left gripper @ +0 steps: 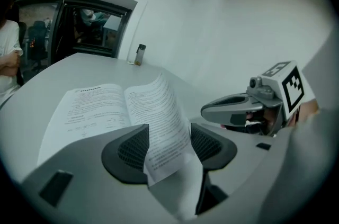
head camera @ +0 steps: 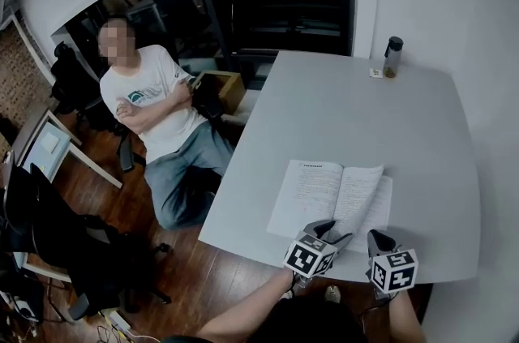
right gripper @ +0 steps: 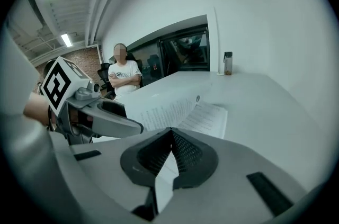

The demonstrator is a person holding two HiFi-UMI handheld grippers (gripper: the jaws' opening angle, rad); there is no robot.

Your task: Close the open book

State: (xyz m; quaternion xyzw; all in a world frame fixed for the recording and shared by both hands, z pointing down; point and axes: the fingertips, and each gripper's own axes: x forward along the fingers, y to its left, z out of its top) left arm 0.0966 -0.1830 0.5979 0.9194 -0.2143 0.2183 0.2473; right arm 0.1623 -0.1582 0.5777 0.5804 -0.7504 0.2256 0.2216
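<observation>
- Lifting a single page off the open book, the left tongs keep their jaws apart. The sheet curls up between the pads, and as far as the left gripper view shows, it leans on them rather than being pinched.
- The right tongs sit just to the right of the left tongs with their jaws brought together. A pale sliver shows in the seam, but it is unclear whether that is paper or the table behind.
- The book lies open directly ahead of both tongs, at the near edge of the grey table. Its left leaf lies flat ahead of the left tongs, and its right leaf lies flat ahead of the right tongs.
- The raised page looks lifted from the right-hand side so that it can swing over the spine. By that reading, the closing has barely begun, since both halves of the book remain spread.
- Closed and low by the book's near right corner, the right tongs appear placed to steady that side while the left tongs turn the sheet.
- The only container on the table is a dark-capped bottle. It stands upright far beyond the tongs at the table's far edge, well apart from the book. What it holds is too small to tell.
- A seated person with folded arms is off to the far left of the left tongs, clear of the table.
</observation>
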